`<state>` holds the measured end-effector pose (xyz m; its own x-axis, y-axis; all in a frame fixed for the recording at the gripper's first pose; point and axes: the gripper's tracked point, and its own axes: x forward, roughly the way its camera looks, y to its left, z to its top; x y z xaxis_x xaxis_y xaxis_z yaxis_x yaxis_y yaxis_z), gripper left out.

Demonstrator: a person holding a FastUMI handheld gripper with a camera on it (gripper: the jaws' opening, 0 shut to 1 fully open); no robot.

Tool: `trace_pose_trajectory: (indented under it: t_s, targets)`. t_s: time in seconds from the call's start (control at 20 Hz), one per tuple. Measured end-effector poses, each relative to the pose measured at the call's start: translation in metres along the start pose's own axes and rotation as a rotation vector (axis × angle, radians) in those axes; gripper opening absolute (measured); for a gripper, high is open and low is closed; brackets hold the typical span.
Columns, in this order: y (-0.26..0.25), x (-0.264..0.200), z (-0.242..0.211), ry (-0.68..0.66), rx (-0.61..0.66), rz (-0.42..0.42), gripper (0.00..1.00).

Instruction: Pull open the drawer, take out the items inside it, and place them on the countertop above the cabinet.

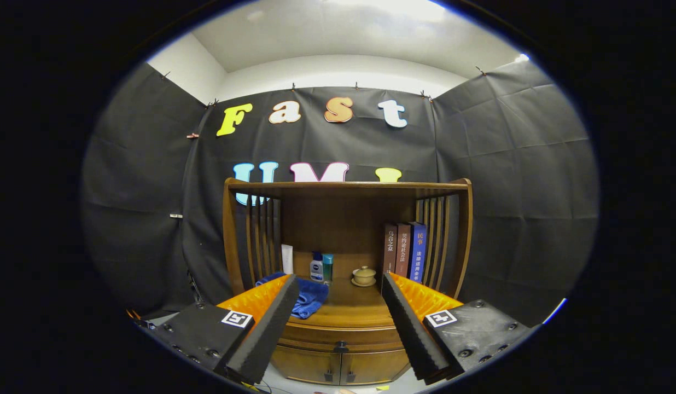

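From my seat I see the claw spread wide, its two fingers splayed apart with nothing between them and touching nothing. Ahead, framed in the gap between the fingers, stands the wooden cabinet. Its drawer sits shut below the surface, with a small dark knob at its front, just ahead of the fingers and apart from them. Under the drawer I can make out two cupboard doors, each with a dark handle near the middle seam. I cannot see what is inside the drawer. On the surface a blue cloth lies crumpled just beyond the left finger, partly hidden by it. Further back stand a small blue-and-white bottle and a teal container, touching or nearly so. To their right sits a small lidded cup on a saucer. Three books stand upright against the slatted right side of the cabinet, beyond the right finger. A pale upright item leans at the back left corner; I cannot tell what it is.
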<state>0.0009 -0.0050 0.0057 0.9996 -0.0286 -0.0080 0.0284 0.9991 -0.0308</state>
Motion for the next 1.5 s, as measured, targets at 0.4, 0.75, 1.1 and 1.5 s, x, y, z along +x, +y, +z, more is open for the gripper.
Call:
trace_pose_trajectory:
  t_s: [0.4,0.75,1.1,1.5]
  targets:
    - [0.002,0.002,-0.004,-0.001,0.024,0.012,0.99]
    - [0.003,0.019,-0.058,0.070,0.019,0.013,0.99]
    - [0.004,0.058,-0.163,0.188,0.028,0.011,0.99]
    - [0.000,0.104,-0.284,0.375,0.039,-0.009,1.00]
